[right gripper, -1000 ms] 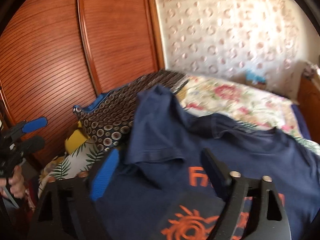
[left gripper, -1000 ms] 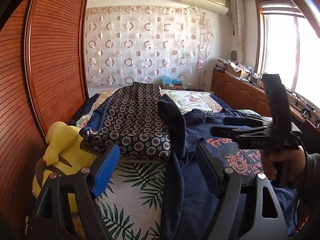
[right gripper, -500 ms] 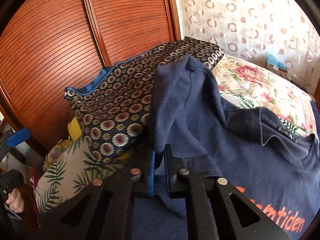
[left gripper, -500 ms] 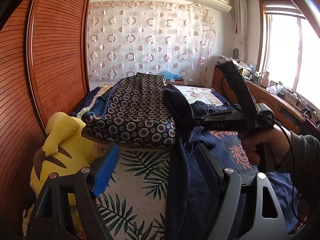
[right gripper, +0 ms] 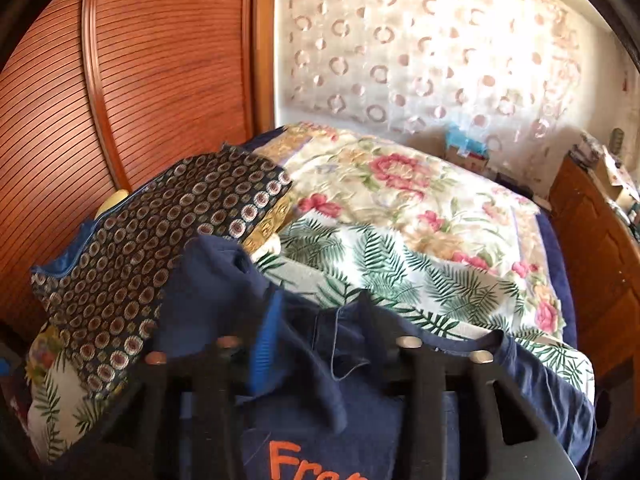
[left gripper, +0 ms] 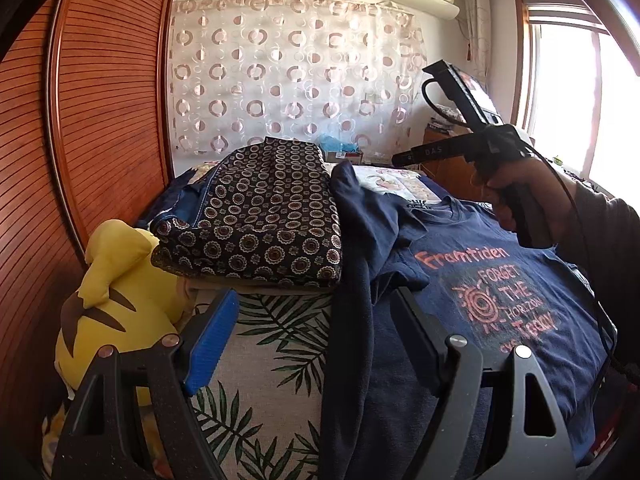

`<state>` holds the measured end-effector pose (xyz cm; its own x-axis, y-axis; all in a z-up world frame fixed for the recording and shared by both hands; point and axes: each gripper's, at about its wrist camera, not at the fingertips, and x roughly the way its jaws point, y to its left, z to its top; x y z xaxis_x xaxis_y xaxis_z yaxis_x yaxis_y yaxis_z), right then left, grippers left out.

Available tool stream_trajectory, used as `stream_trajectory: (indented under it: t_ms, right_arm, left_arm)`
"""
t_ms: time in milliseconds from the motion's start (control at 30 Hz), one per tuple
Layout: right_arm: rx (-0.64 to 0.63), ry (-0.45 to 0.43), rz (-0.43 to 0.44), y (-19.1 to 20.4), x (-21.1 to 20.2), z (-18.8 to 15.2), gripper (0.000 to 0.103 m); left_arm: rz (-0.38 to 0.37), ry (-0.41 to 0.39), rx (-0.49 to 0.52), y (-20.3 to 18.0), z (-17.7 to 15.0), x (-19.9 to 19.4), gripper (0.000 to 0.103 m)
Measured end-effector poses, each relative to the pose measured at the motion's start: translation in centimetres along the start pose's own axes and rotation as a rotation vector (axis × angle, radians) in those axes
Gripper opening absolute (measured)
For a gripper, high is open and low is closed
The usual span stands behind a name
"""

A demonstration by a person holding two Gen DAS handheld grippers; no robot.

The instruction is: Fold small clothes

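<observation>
A navy T-shirt (left gripper: 480,288) with orange print lies chest up on the bed. Its left sleeve (left gripper: 380,232) is folded inward over the chest. My left gripper (left gripper: 314,336) hovers open over the shirt's left side edge, and the dark cloth runs beneath the gap between its fingers. A hand holds my right gripper (right gripper: 320,340) over the collar end of the T-shirt (right gripper: 320,420). Its jaws are opening. Loose navy sleeve cloth (right gripper: 332,344) hangs between the blue pad (right gripper: 266,344) and the black finger, and the pads stand apart from it.
A circle-patterned folded quilt (left gripper: 264,216) sits left of the shirt, with a yellow plush toy (left gripper: 112,288) beside it. A wooden slatted wardrobe (left gripper: 100,120) bounds the left. A leaf-print sheet (left gripper: 272,340) and floral bedspread (right gripper: 400,200) cover the bed. A wooden cabinet (right gripper: 592,240) runs along the right.
My right gripper shut on the sleeve by the quilt, carried it right over the shirt, and its jaws have now parted. The left gripper has stayed put and open.
</observation>
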<state>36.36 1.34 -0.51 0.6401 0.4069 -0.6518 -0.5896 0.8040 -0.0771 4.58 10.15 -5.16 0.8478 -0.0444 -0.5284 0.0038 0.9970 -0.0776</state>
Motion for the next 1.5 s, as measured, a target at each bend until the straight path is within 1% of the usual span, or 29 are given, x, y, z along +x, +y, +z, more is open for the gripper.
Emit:
stream_trajectory:
  t_ms: [67, 167, 200, 233, 300, 367, 400, 433, 567, 633, 700, 800, 867, 933, 1000, 1133, 1200, 1267, 1333, 1367, 1433, 1500]
  right_arm:
    - [-0.007, -0.011, -0.007, 0.3, -0.3, -0.5, 0.044]
    - [0.001, -0.02, 0.014, 0.0, -0.9, -2.2, 0.044]
    - [0.005, -0.023, 0.025, -0.5, -1.6, -3.1, 0.044]
    - [0.007, -0.023, 0.035, 0.0, -3.0, -4.0, 0.044]
    - [0.007, -0.019, 0.05, -0.2, -4.1, -5.8, 0.044]
    - [0.004, -0.017, 0.056, -0.7, -7.6, -8.4, 0.044]
    - [0.007, -0.016, 0.059, -1.2, -8.6, -9.6, 0.044]
    - [0.012, -0.015, 0.057, -1.9, -10.0, -10.4, 0.044]
    - [0.042, 0.0, 0.04, -3.6, -12.4, -13.7, 0.044]
    - [0.032, 0.015, 0.011, -4.2, -13.0, -15.3, 0.049]
    - [0.019, 0.031, -0.027, -4.8, -13.3, -16.3, 0.05]
    - [0.04, 0.07, -0.046, -5.7, -12.9, -17.3, 0.051]
    - [0.056, 0.095, -0.062, -6.1, -12.5, -17.7, 0.051]
    - [0.056, 0.131, -0.097, -6.3, -11.9, -17.7, 0.051]
    - [0.066, 0.139, -0.114, -6.5, -11.8, -17.4, 0.051]
    - [0.09, 0.143, -0.101, -6.5, -11.7, -17.2, 0.051]
    - [0.094, 0.141, -0.103, -6.2, -11.7, -17.1, 0.054]
    - [0.098, 0.133, -0.109, -6.4, -11.9, -17.3, 0.059]
    - [0.12, 0.128, -0.118, -6.7, -11.9, -17.4, 0.072]
    - [0.148, 0.133, -0.104, -7.4, -12.0, -17.7, 0.076]
    - [0.176, 0.134, -0.084, -7.8, -11.8, -18.1, 0.08]
    - [0.156, 0.138, -0.101, -7.3, -11.9, -18.2, 0.082]
  left_arm:
    - [0.0, 0.006, 0.008, -0.3, 0.0, 0.2, 0.079]
    - [-0.004, 0.013, 0.016, -0.7, 0.1, 0.6, 0.079]
    - [-0.005, 0.016, 0.018, -1.0, 0.1, 0.7, 0.079]
    - [-0.007, 0.022, 0.021, -1.3, 0.1, 1.0, 0.079]
    - [-0.013, 0.033, 0.028, -1.6, 0.0, 1.3, 0.079]
    - [-0.015, 0.046, 0.037, -2.1, -0.1, 1.9, 0.079]
    - [-0.017, 0.053, 0.04, -2.3, -0.2, 2.1, 0.079]
    - [-0.02, 0.06, 0.042, -2.5, -0.2, 2.4, 0.079]
    - [-0.035, 0.085, 0.05, -3.5, -0.2, 3.5, 0.079]
    - [-0.043, 0.097, 0.061, -4.1, -0.2, 4.1, 0.079]
    - [-0.045, 0.119, 0.07, -4.7, -0.1, 5.0, 0.079]
    - [-0.049, 0.146, 0.088, -5.4, -0.1, 6.1, 0.079]
    - [-0.051, 0.181, 0.106, -6.0, -0.1, 7.2, 0.079]
    - [-0.042, 0.213, 0.126, -6.6, -0.2, 8.3, 0.079]
    - [-0.042, 0.235, 0.144, -7.1, -0.2, 9.0, 0.079]
    - [-0.054, 0.264, 0.154, -7.7, -0.2, 10.0, 0.079]
    - [-0.056, 0.276, 0.159, -7.9, -0.1, 10.4, 0.079]
    - [-0.053, 0.289, 0.171, -8.3, -0.2, 10.9, 0.079]
    - [-0.048, 0.304, 0.184, -8.5, -0.3, 11.5, 0.079]
    - [-0.047, 0.312, 0.189, -8.6, -0.4, 11.6, 0.079]
    - [-0.046, 0.341, 0.205, -8.9, -0.7, 12.3, 0.079]
    - [-0.054, 0.346, 0.208, -8.9, -0.7, 12.4, 0.081]
